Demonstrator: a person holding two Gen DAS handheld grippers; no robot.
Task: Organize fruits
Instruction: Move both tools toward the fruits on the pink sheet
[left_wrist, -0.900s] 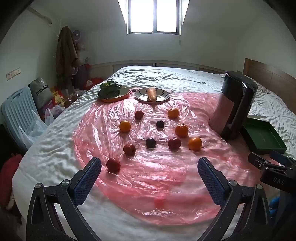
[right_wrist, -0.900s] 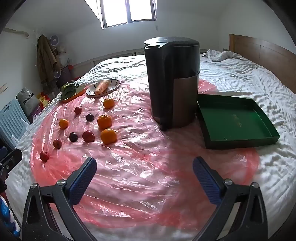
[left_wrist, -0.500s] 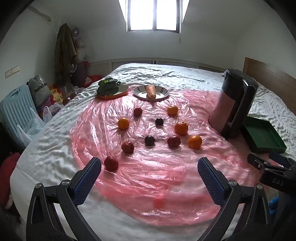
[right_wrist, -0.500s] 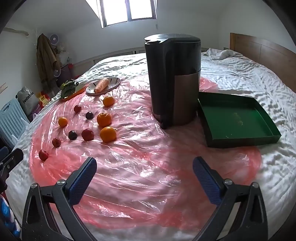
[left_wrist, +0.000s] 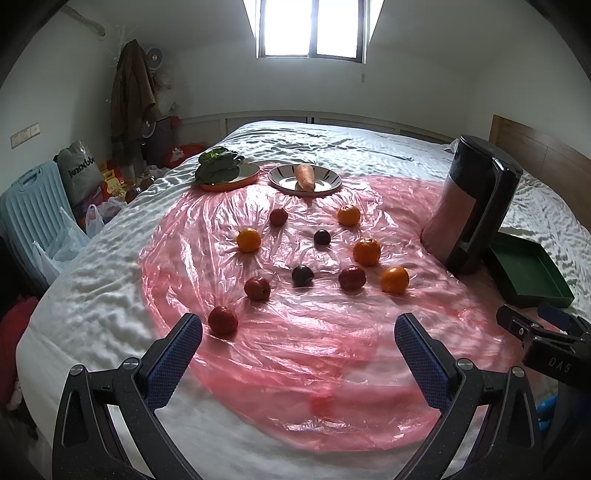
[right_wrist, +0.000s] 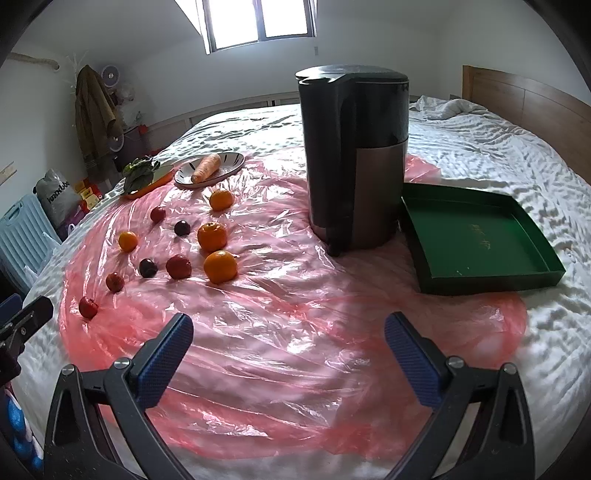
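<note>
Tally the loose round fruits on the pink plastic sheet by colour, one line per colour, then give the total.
Orange fruits: 4
Red fruits: 4
Dark purple fruits: 2
Total: 10

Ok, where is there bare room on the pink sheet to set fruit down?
Free: the near stretch of the pink plastic sheet in front of both tongs, and the green tray, which lies bare beside the black appliance. Crowded: the scattered fruit, from the nearest red fruit to the carrot plate.
</note>
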